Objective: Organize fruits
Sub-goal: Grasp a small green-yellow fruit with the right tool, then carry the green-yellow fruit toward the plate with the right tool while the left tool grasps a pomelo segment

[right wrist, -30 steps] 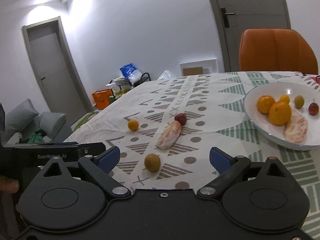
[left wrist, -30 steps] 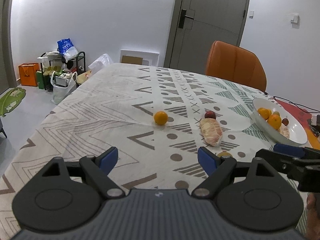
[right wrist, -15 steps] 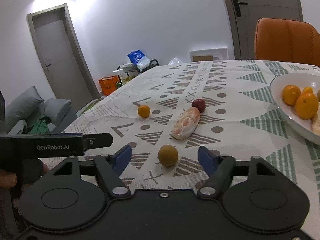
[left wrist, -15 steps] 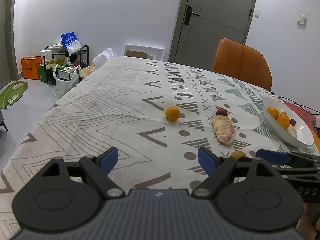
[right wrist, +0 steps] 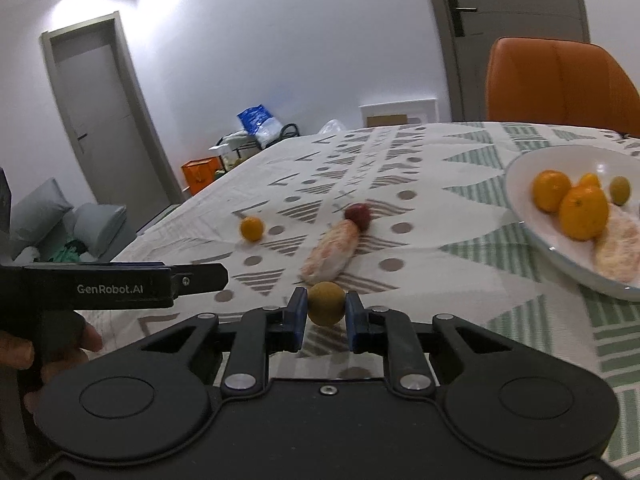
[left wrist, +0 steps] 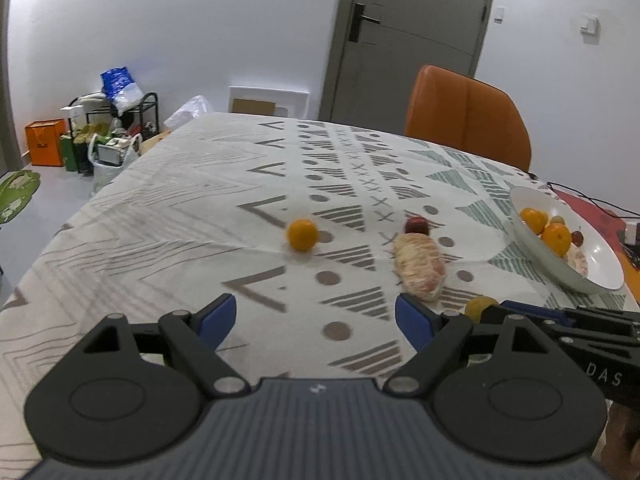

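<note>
On the patterned tablecloth lie a small mandarin, a peeled citrus segment and a red fruit touching the segment's far end. A small yellow-brown fruit sits just in front of the segment. My right gripper is closing on it, both blue pads pressing its sides. My left gripper hovers open over bare cloth, nothing between its fingers, the mandarin ahead of it. The white bowl at the right holds several oranges and another peeled segment.
An orange chair stands at the table's far side. A rack with bags is on the floor to the left. A red mat and a cable lie behind the bowl. A hand grips the left tool.
My right gripper's jaws went from wide apart to tight around the yellow-brown fruit. The left gripper drifted a little toward the fruits and stayed open.
</note>
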Demonstrator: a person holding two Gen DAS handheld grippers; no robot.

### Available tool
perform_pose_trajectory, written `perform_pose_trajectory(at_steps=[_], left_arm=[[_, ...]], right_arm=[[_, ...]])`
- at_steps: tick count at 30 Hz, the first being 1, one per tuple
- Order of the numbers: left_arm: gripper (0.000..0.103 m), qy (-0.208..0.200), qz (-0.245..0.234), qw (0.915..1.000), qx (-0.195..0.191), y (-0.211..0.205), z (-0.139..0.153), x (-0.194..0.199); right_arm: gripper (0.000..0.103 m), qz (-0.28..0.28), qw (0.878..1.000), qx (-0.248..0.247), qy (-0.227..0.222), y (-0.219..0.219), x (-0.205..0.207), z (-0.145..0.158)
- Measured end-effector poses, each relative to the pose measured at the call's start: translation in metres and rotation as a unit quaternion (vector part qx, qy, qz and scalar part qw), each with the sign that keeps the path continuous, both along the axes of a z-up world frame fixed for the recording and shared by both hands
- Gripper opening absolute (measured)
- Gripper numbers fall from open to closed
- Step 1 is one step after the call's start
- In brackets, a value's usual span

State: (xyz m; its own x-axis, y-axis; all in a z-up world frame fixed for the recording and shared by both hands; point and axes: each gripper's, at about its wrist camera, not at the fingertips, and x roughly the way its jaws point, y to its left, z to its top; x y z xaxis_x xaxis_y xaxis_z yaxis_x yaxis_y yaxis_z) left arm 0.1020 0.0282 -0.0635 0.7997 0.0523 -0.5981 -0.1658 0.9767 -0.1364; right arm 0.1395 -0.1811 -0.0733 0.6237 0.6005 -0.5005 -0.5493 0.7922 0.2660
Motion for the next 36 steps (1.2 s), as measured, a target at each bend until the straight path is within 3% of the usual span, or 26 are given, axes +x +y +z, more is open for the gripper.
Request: perform_pose_trajectory(at_steps=[22, 28, 33, 36], left_arm=[[0.082, -0.001, -0.055, 0.9984, 0.014, -0.057, 0.0, 0.048], [0.077, -0.001, -0.06, 0.9977, 0.031, -0.07, -0.003, 0.064], [0.069, 0.0, -0.07, 0.9974, 0.017, -0.075, -0.006, 0.077], [0.065, 0.021, -0.069, 0.9971, 0.022, -0.079, -0.013, 0.086]], right_arm=[[0.018, -0.065, 0.998, 0.019, -0.01, -0.061, 0.015, 0.005], [0.018, -0.081, 0.996, 0.018, -0.015, -0.074, 0.019, 0.009], [0.018, -0.097, 0.995, 0.019, -0.018, -0.085, 0.02, 0.011], [0.018, -0.104, 0.994, 0.02, -0.019, -0.091, 0.021, 0.011]])
